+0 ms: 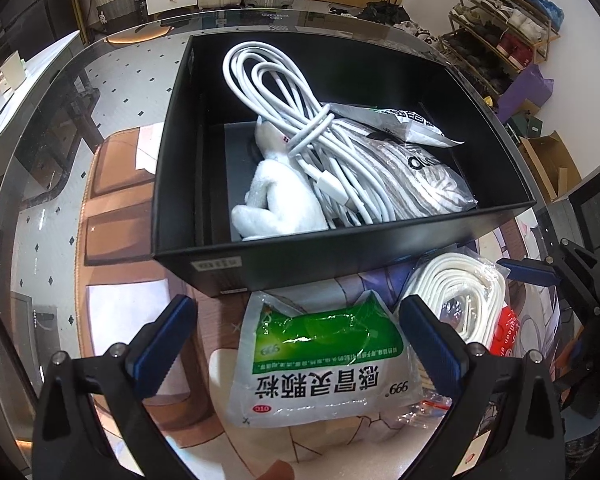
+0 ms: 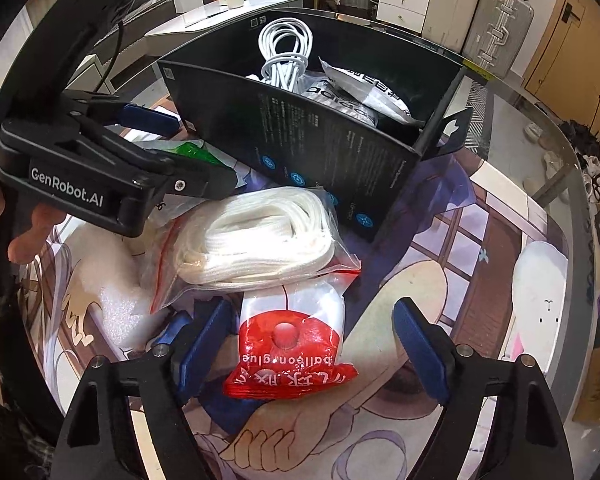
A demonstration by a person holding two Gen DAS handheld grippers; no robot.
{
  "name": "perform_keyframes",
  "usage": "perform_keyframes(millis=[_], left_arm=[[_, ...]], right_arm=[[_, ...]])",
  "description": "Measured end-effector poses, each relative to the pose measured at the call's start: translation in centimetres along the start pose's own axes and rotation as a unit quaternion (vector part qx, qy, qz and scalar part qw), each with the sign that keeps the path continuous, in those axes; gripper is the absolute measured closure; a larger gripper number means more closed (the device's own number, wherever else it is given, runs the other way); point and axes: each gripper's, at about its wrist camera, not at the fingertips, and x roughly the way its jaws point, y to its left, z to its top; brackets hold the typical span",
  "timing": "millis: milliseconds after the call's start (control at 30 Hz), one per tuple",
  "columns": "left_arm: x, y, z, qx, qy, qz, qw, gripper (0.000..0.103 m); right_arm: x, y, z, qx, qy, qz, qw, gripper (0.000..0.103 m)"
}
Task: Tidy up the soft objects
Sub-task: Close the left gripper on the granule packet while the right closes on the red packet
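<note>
My left gripper [image 1: 300,332] hangs open above a green-and-white medicine bag [image 1: 320,364] lying on the mat, its pads clear of the bag on both sides. The right gripper [image 2: 314,340] is open around a red-and-white balloon glue packet [image 2: 296,344]; the left pad is close to the packet's edge and the right pad stands well apart. A clear bag of white rope [image 2: 260,236] lies partly on that packet, against the black box [image 1: 340,240]. The box holds a coiled white cable [image 1: 276,92], a white plush toy [image 1: 276,196], a bagged striped item [image 1: 424,184] and a silver sachet [image 1: 412,120].
Everything sits on a printed mat [image 2: 480,248] on a round glass table [image 2: 540,128] whose edge curves close behind the box. White foam wrap [image 2: 120,304] lies left of the rope bag. My left gripper [image 2: 198,152] is near the box's left corner.
</note>
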Motion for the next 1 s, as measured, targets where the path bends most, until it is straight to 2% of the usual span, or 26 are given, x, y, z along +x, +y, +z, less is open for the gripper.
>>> perform_keyframes(millis=[167,333,467,633,700,800,1000], left_arm=[[0.3,-0.4,-0.1,0.017,0.008,0.011,0.9998,0.0],[0.3,-0.5,-0.3,0.015,0.0,0.013,0.9998,0.0],[0.2,-0.4,-0.4,0.013,-0.002,0.011,0.9999,0.001],[-0.2,-0.3,-0.8,0.021,-0.008,0.03,0.9993,0.013],[-0.4,-0.3,-1.0,0.026,-0.011,0.047,0.9985,0.025],[-0.5,-0.3,-1.3,0.031,-0.015,0.059,0.9977,0.034],[-0.7,-0.1,-1.7,0.035,-0.016,0.061,0.9974,0.037]], right_arm=[[0.1,0.1,0.0,-0.002,0.002,0.001,1.0,0.022],[-0.1,0.2,-0.1,0.0,0.003,0.005,1.0,0.025],[-0.3,0.1,-0.3,0.001,0.002,0.006,1.0,0.032],[-0.7,-0.5,-0.8,0.007,0.003,0.005,1.0,0.044],[-0.9,-0.6,-1.0,0.008,0.004,0.004,1.0,0.047],[-1.1,-0.5,-1.3,0.009,0.004,0.004,1.0,0.052],[-1.5,-0.9,-1.7,0.015,0.01,0.002,1.0,0.053]])
